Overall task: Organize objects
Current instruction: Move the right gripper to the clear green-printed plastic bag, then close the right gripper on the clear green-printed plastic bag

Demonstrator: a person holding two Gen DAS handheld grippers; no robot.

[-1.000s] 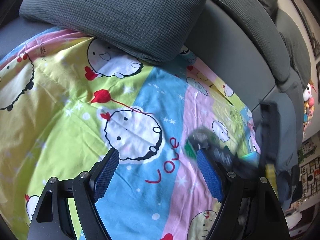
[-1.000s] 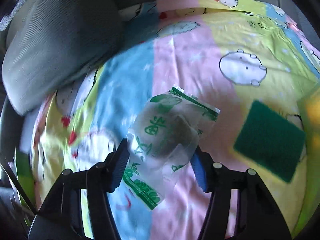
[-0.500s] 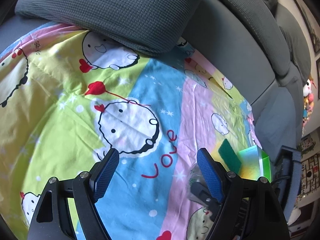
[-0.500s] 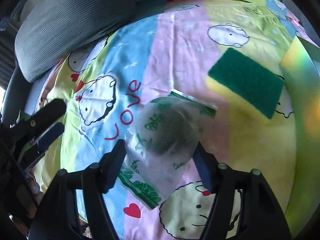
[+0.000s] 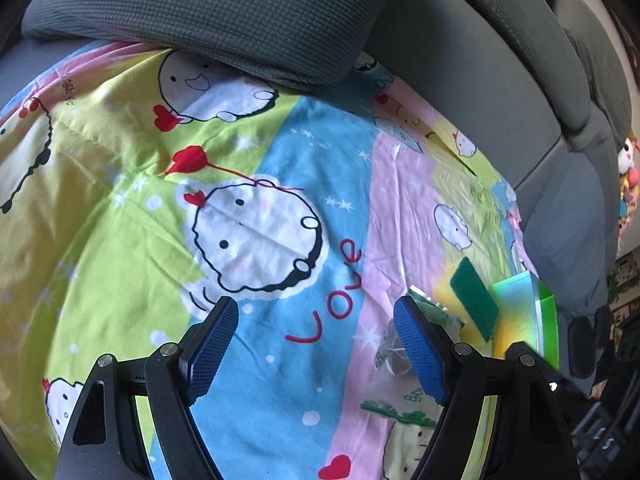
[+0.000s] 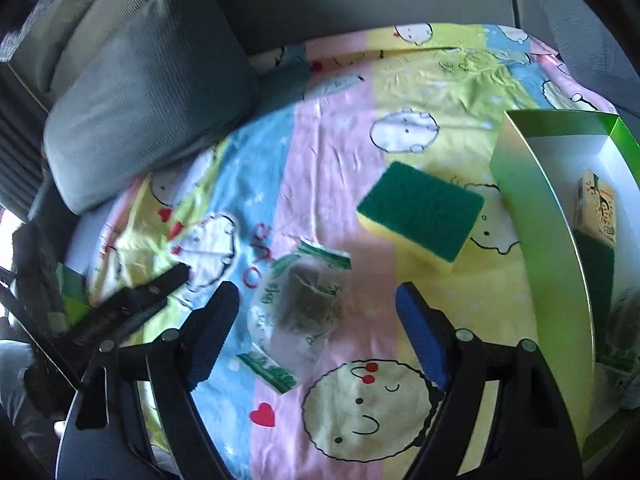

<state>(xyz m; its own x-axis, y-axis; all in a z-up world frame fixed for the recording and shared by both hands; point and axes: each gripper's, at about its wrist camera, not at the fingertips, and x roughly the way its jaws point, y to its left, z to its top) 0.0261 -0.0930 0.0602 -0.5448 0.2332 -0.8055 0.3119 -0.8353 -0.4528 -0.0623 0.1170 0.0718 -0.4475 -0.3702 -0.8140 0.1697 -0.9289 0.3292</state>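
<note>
Green-topped yellow sponge (image 6: 420,210) (striped cartoon sheet (image 6: 328,128))

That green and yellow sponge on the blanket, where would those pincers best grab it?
Probably across the sponge block's two long yellow sides, coming straight down from above with the right gripper. It lies flat, green face up, clear of the plastic packet and the green box, so both sides are free.

Grey cushion (image 5: 208,12) on cartoon-print sheet (image 5: 120,240); grey sofa backrest (image 5: 480,80) behind.
</note>
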